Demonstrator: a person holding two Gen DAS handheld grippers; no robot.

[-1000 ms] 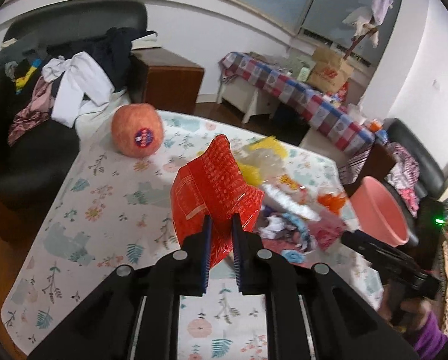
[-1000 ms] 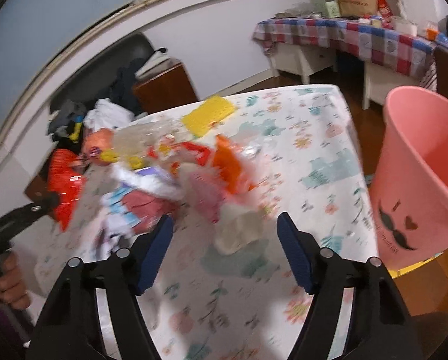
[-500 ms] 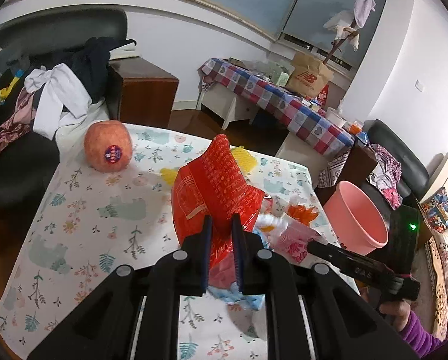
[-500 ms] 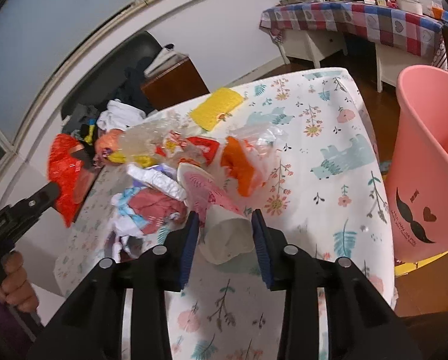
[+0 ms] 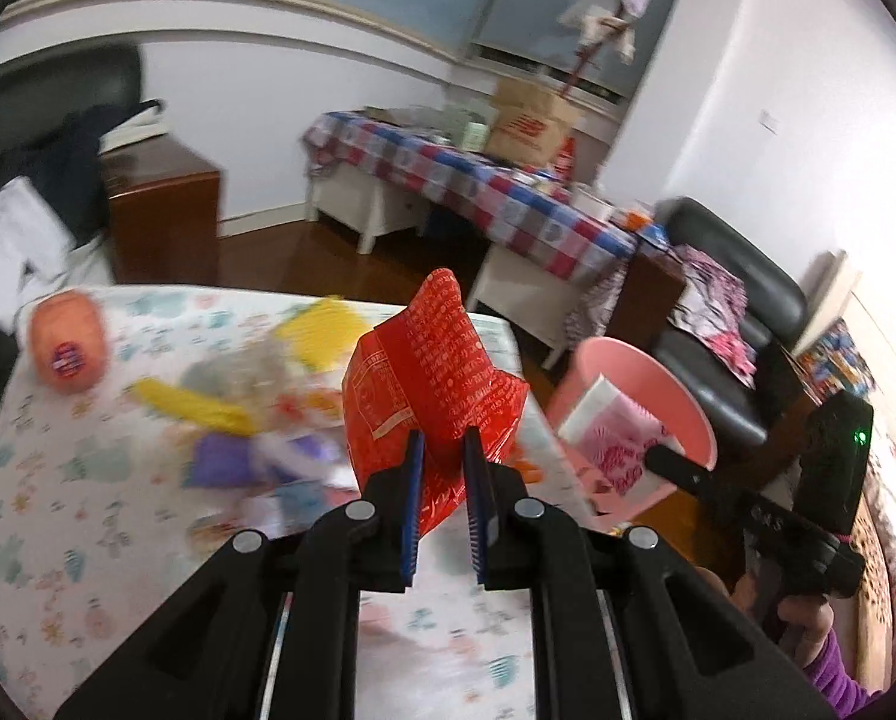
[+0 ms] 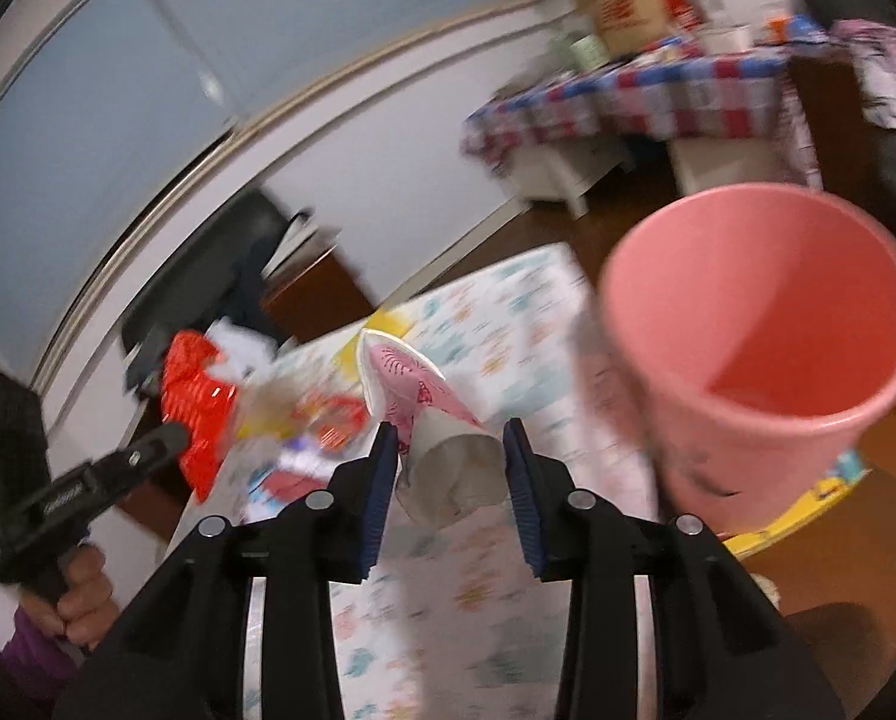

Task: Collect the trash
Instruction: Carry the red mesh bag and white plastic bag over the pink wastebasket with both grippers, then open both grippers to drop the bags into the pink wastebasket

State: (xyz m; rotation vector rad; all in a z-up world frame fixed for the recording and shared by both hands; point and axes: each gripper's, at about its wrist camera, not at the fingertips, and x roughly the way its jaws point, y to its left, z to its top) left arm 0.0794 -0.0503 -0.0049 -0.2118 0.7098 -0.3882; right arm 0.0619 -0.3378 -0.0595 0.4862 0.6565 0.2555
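Most of what I get is smeared. In the left wrist view the trash pile [image 5: 250, 438] on the table [image 5: 88, 540] is a blur of yellow, purple and white scraps I cannot sort out; only the orange fruit [image 5: 69, 350] at the far left corner keeps its shape. In the right wrist view the same pile and the checked side table [image 6: 658, 96] are streaked too, and the bucket's [image 6: 766, 360] lower part fades into blur.

My left gripper [image 5: 442, 480] is nearly closed, its blue pads pinching the lower part of a red wrapper [image 5: 430, 372], which stands up above the fingers over the table. My right gripper [image 6: 451, 468] is about a third open, its jaws having just closed in on a pink paper cup [image 6: 430, 420]; the pads press its sides and the crushed end points back at the camera. The cup is off the table, just left of the pink bucket's open mouth. From the left view the cup [image 5: 610, 444] shows in front of the bucket [image 5: 688, 396] rim, with the right gripper [image 5: 676, 465] behind it, partly cut off at the edge.
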